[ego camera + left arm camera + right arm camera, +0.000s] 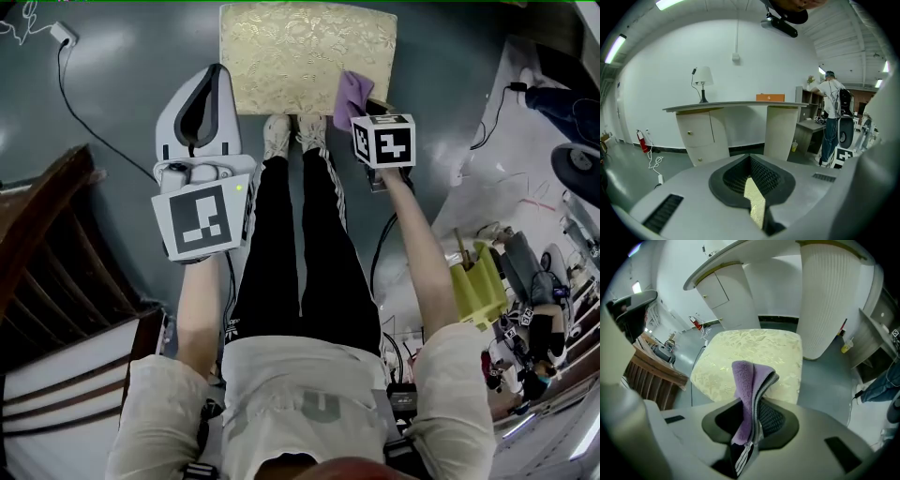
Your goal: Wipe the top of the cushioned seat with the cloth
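Note:
The cushioned seat (305,52) is a gold, patterned square on the dark floor, just past the person's shoes. In the right gripper view the seat (754,350) lies below and ahead of the jaws. My right gripper (354,105) is shut on a folded purple cloth (349,92), whose tip hangs over the seat's near right corner. The cloth (746,380) stands up between the jaws of the right gripper (754,416). My left gripper (201,111) is held higher, left of the seat, with nothing in it. The left gripper (751,190) has its jaws together, only a thin sliver of gold showing between them.
Wooden furniture (52,281) stands at the left, and a cable with a plug (62,37) lies on the floor beyond it. Yellow parts and clutter (478,281) fill the right side. A white counter (736,108) with a lamp, and a person (832,117), are ahead.

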Available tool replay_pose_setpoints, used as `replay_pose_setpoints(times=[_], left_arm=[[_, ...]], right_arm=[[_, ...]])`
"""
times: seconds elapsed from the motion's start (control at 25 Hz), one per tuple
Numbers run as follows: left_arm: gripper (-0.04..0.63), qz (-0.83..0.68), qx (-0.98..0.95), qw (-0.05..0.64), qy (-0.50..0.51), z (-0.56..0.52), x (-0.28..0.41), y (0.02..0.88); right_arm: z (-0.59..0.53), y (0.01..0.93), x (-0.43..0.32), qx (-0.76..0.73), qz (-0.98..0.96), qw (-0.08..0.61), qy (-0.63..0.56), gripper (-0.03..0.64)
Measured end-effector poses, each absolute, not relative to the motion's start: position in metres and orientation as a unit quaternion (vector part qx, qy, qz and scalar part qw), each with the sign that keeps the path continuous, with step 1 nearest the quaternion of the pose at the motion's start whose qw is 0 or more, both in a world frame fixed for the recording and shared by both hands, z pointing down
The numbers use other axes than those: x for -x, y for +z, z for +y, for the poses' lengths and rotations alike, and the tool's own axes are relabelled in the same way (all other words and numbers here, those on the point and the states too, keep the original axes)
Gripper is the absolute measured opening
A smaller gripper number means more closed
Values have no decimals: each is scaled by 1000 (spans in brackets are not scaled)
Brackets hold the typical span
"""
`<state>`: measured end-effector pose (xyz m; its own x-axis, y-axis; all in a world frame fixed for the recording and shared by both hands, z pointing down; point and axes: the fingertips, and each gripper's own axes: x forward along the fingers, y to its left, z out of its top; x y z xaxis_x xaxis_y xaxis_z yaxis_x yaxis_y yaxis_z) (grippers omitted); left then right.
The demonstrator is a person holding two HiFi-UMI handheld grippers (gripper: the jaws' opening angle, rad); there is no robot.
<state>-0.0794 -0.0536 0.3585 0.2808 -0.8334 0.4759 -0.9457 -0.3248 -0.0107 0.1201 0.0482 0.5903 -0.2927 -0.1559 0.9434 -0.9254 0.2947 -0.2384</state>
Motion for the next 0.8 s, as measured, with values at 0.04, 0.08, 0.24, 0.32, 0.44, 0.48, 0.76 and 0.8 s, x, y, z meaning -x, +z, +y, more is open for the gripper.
replay_pose_setpoints(times=[0.04, 0.08, 0.24, 0.32, 0.44, 0.48, 0.76, 0.8], left_arm=[[6, -561, -791, 138, 203, -54, 74, 358], [6, -558, -793, 137, 203, -54, 69, 357], [6, -547, -801, 132, 205, -56, 50, 355], [6, -542, -805, 129, 205, -56, 42, 354], [6, -535, -810, 125, 204, -58, 31, 356], [6, -533, -811, 126, 205, -58, 28, 357], [6, -531, -811, 131, 208, -54, 24, 358], [6, -531, -811, 132, 208, -54, 24, 358]], right_arm=[[49, 590, -130, -406, -670, 441, 438, 91], [50, 590, -140, -411, -666, 442, 438, 91], [53, 588, -167, -425, -654, 443, 442, 91], [53, 589, -176, -426, -652, 448, 439, 89], [53, 591, -188, -428, -647, 450, 443, 91], [53, 592, -191, -429, -644, 450, 444, 91], [55, 593, -206, -436, -629, 461, 450, 91], [55, 594, -208, -438, -625, 462, 452, 90]])
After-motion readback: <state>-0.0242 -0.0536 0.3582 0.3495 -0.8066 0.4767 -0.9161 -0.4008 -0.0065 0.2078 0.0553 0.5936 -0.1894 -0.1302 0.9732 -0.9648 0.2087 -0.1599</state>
